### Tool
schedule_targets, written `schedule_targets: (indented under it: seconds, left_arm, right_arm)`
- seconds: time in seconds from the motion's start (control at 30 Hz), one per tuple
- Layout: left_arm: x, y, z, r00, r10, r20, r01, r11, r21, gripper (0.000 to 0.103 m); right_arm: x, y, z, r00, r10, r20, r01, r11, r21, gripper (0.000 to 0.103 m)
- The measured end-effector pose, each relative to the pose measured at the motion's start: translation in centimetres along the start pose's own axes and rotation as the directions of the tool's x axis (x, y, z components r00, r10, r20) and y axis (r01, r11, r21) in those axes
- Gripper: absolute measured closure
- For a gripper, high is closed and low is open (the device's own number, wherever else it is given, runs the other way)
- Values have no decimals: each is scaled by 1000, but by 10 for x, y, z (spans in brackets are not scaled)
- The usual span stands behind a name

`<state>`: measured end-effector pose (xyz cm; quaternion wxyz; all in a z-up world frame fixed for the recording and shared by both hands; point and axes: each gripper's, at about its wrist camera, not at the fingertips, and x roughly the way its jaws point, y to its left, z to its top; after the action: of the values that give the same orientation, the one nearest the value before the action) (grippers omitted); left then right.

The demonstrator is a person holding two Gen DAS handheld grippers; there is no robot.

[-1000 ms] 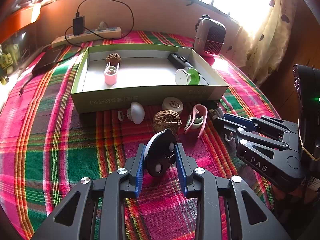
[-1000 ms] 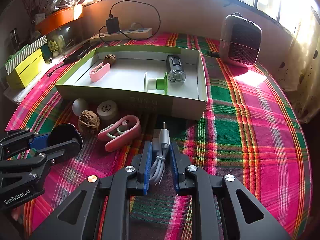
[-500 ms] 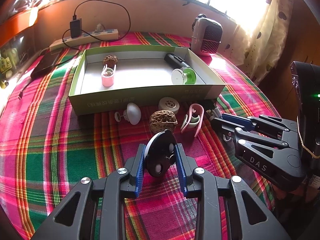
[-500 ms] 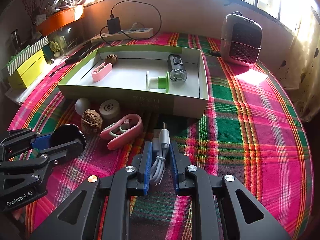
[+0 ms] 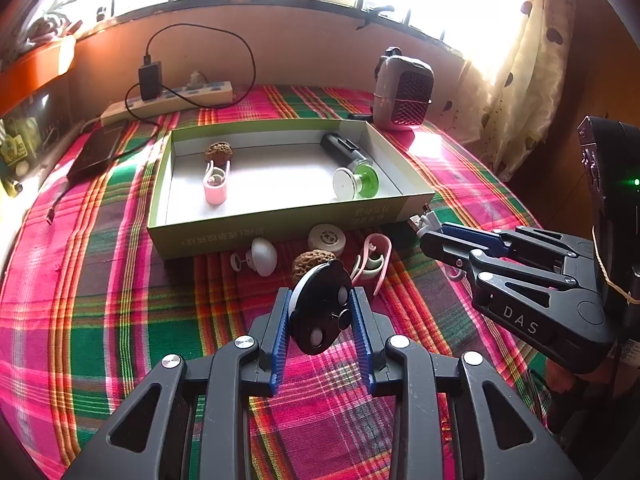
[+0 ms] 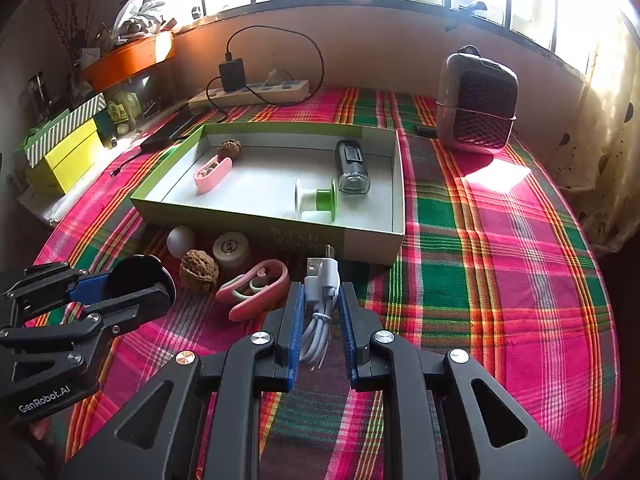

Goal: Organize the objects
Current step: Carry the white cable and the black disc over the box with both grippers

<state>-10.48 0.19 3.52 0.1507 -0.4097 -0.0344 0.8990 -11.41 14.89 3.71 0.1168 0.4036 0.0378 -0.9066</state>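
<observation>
Left wrist view: the left tool (image 5: pixel 321 317) has its two ridged blue pads closed on a flat black disc (image 5: pixel 320 314) with a white rim, held on edge above the plaid cloth of the table (image 5: pixel 100 288). Beyond it, a shallow rectangular cardboard box (image 5: pixel 224 236), green outside and white inside, lies with its near wall facing the tool. Four loose things crowd the strip between tool and box: one white knob (image 5: pixel 262 256), one round cream tin (image 5: pixel 327 238), one wrinkled walnut (image 5: pixel 310 262) and one pink clip (image 5: pixel 372 262). Inside the box lie four things: a second walnut (image 5: pixel 218 152), a second pink clip (image 5: pixel 216 184), a green and white spool (image 5: pixel 356 185) and a dark cylinder (image 5: pixel 340 147). The cloth is bare to the left of the tool. The right tool (image 5: pixel 434 234) reaches in from the right, near the box's right corner.

Right wrist view: the right tool (image 6: pixel 319 312) is clamped on a coiled white USB cable (image 6: pixel 320 300), whose plug pokes out toward the box's near wall, not quite touching it. A wide stretch of cloth lies open to the right, up to a mesh-fronted heater (image 6: pixel 478 106) at the far right. The left tool (image 6: pixel 116 288) with its disc is at the near left. A power strip (image 6: pixel 256 94) runs along the far wall.
</observation>
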Motion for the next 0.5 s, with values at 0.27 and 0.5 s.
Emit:
schedule_targets:
  seconds: [0.27, 0.5]
  left_arm:
    - [-6, 8, 19, 999, 26, 39, -27, 1000, 1, 76]
    - [-6, 9, 29, 997, 43, 56, -43, 999, 4, 76]
  right_arm:
    - [-8, 1, 20, 999, 14, 34, -13, 1000, -12, 85]
    - [-3, 4, 44, 998, 45, 46, -44, 999, -25, 85]
